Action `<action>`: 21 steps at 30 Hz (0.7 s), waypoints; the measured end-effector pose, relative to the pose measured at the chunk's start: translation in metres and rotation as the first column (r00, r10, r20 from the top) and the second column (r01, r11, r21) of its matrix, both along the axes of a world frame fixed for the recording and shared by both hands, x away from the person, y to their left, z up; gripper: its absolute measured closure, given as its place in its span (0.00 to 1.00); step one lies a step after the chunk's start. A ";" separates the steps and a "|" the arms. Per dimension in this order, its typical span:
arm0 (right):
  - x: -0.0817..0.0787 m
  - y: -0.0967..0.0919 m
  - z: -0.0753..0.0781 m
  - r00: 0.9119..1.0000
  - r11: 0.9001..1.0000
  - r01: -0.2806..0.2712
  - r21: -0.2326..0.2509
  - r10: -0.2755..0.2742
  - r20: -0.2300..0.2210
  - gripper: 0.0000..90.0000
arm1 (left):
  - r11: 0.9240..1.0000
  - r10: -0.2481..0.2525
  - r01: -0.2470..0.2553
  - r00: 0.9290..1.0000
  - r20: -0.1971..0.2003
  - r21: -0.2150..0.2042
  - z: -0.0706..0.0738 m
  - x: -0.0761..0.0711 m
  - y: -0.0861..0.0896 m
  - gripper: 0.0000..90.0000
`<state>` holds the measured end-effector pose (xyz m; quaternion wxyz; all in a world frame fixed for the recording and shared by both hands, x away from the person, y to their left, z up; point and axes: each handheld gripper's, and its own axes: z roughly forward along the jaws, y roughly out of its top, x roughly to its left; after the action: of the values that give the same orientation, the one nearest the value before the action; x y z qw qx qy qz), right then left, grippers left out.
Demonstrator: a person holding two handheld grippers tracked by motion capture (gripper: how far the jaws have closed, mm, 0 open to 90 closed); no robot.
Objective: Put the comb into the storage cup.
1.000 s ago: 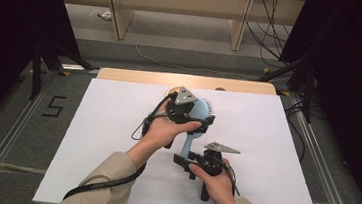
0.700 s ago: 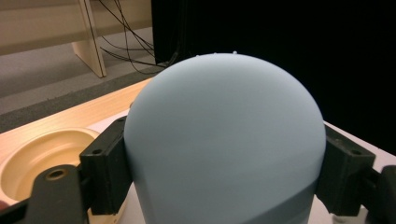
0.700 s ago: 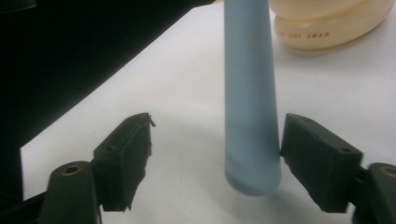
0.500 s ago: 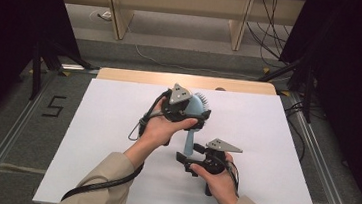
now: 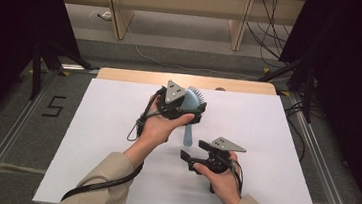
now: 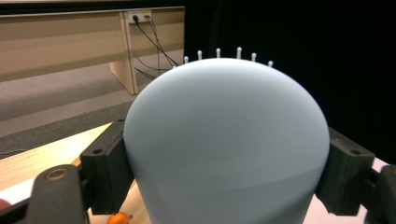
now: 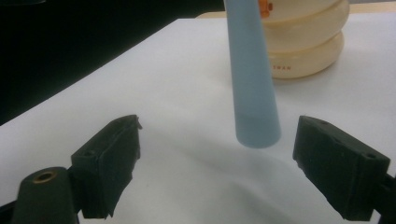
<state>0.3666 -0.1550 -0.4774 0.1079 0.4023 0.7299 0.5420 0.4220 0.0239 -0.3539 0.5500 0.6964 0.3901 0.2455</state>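
Pale blue hairbrush (image 5: 190, 108) is up off the white table (image 5: 90, 138), clamped by its rounded head in the left gripper (image 5: 181, 104). In the left gripper view the black jaws press on both sides of the brush head (image 6: 224, 140); white-tipped bristles (image 6: 239, 49) poke over its top edge. The brush handle (image 5: 188, 135) hangs down from the head toward the person.

Right gripper (image 5: 199, 154) sits just below and right of the handle's end, near it but not touching. Its jaws have just been opening; they stand spread wide with nothing gripped. In the right gripper view the handle tip (image 7: 257, 126) is in the gap beyond the pads, clear of both.

Cream ribbed object (image 7: 308, 42) stands on the table behind the handle; can't tell what it is. The right hand (image 5: 222, 179) holds its gripper low over the table, nearer the person than the brush.
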 end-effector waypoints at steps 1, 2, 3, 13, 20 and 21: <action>0.000 -0.001 0.000 1.000 1.000 0.002 -0.007 -0.002 0.004 0.17 | 1.000 0.005 -0.005 1.000 0.003 0.000 0.000 0.000 0.001 0.21; 0.000 -0.003 0.000 1.000 1.000 0.004 -0.013 -0.004 0.009 0.17 | 1.000 0.012 -0.012 1.000 0.004 -0.003 0.000 0.001 0.002 0.21; 0.000 -0.004 0.001 1.000 1.000 0.007 -0.018 -0.007 0.014 0.17 | 1.000 0.021 -0.021 1.000 0.003 -0.007 0.000 0.001 0.003 0.21; 0.002 -0.020 0.007 0.998 0.998 0.036 -0.045 -0.034 0.051 0.17 | 0.996 0.092 -0.091 0.995 0.025 -0.018 0.005 0.005 0.011 0.21; 0.002 -0.033 0.010 0.996 0.996 0.055 -0.064 -0.050 0.076 0.17 | 0.994 0.110 -0.109 0.993 0.031 -0.016 0.007 0.007 0.013 0.22; 0.002 -0.035 0.011 0.996 0.996 0.056 -0.067 -0.051 0.074 0.17 | 0.994 0.111 -0.110 0.993 0.032 -0.016 0.007 0.008 0.013 0.22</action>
<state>0.3690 -0.1900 -0.4666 0.1625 0.3980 0.7326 0.5277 0.4296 0.0371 -0.3472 0.5468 0.6659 0.4206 0.2841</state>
